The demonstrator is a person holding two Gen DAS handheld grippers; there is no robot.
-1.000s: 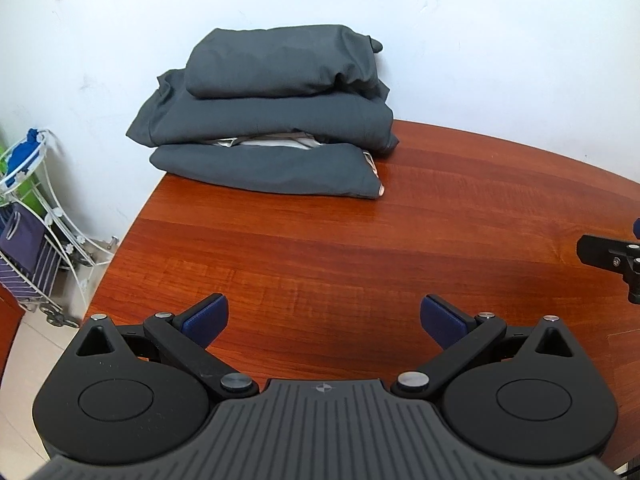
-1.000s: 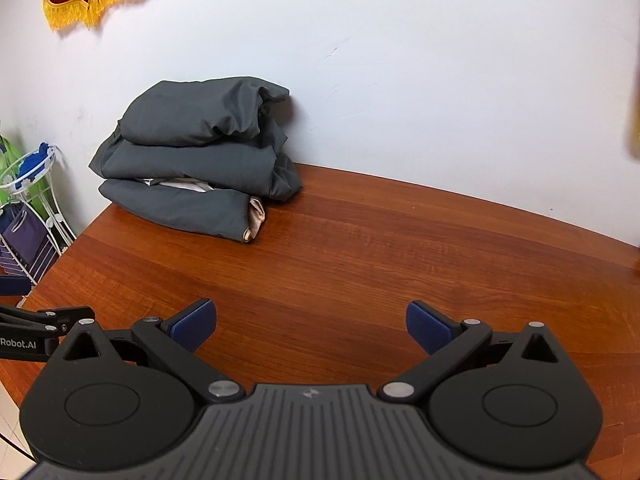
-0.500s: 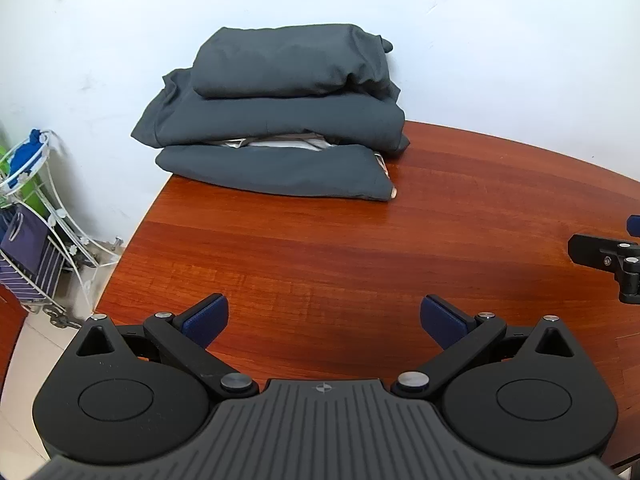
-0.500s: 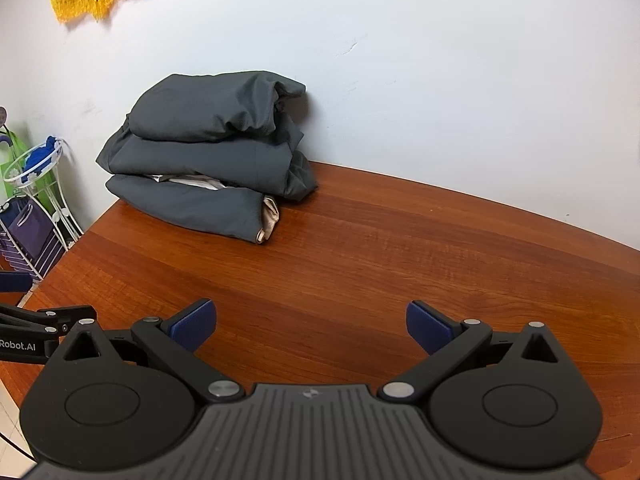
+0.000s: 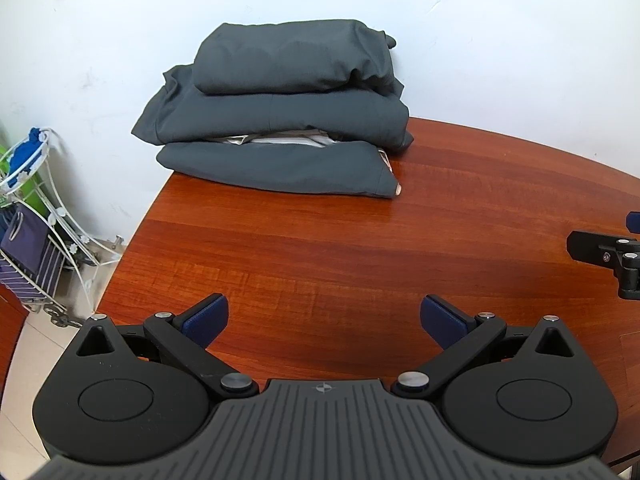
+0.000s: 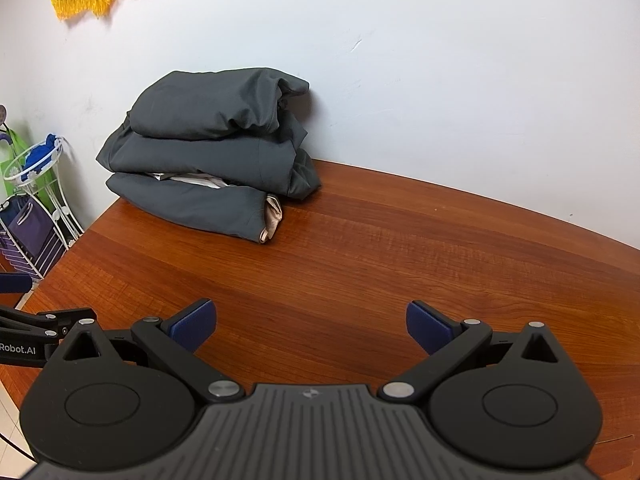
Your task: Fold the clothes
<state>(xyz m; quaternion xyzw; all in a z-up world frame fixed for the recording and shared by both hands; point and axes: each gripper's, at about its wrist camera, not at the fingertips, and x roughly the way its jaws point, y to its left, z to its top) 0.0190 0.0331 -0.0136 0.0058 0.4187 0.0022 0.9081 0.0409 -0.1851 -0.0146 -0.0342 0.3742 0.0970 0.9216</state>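
Both my grippers, left (image 5: 324,318) and right (image 6: 311,324), gape wide, holding nothing. Folded clothes (image 5: 280,120) stacked well ahead of my fingers. Best take the top piece by both edges.

"Robot.AI" on the left hand-held gripper (image 6: 24,344), partly cut off

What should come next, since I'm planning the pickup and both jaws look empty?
Probably ease both grippers forward toward the stack of folded dark grey garments. The left gripper and right gripper hang open over the bare wooden table, well short of it.
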